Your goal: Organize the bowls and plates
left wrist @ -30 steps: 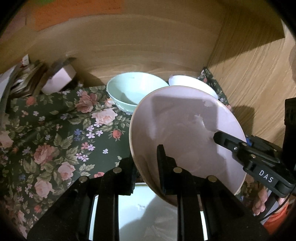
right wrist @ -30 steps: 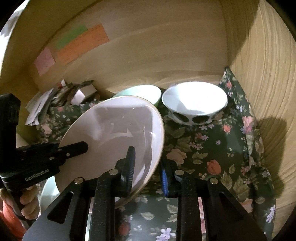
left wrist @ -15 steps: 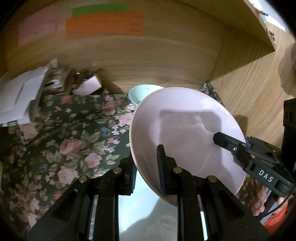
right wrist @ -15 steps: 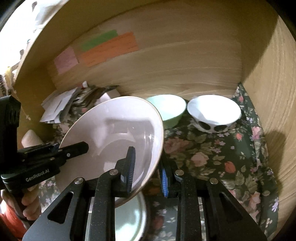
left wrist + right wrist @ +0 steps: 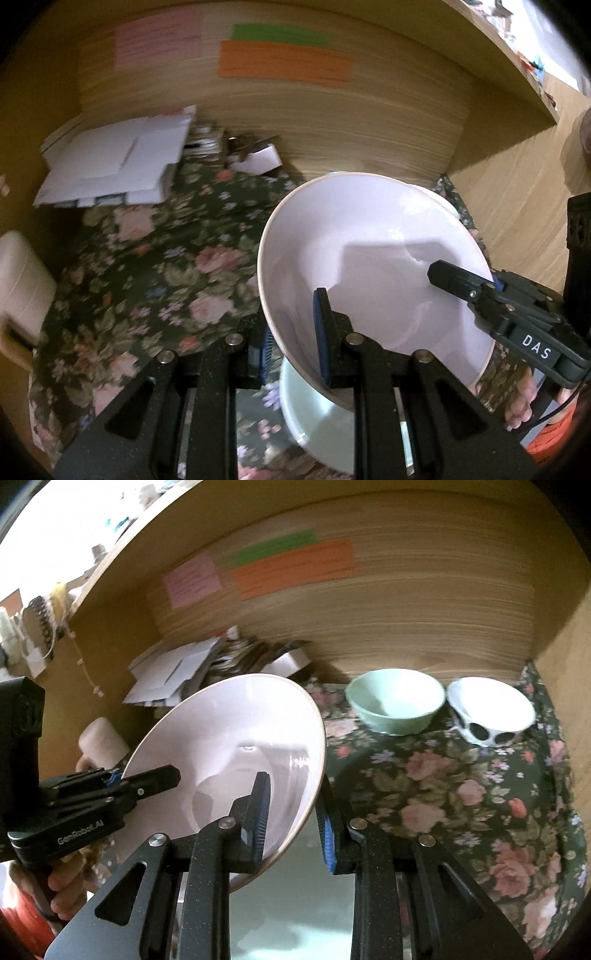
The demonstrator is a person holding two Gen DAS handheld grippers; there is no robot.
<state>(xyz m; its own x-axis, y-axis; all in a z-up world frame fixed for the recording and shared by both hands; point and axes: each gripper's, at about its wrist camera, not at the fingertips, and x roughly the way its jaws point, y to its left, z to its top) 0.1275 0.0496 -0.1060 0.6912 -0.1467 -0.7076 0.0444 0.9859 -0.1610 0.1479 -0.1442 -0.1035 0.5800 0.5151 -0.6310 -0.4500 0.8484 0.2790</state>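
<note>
pink bowl (image 5: 369, 258) in both tools

The large plate (image 5: 369, 258) is pale lilac-pink with a thin tan rim. The cloth (image 5: 461, 794) beneath is dark green, patterned with pink roses (and small lavender blossoms). One bowl (image 5: 395, 705) is mint green; the other bowl (image 5: 491, 710) is white with black oval spots. Orange, green and pink notes (image 5: 295, 568) mark the light wood back panel (image 5: 424, 609).
</note>
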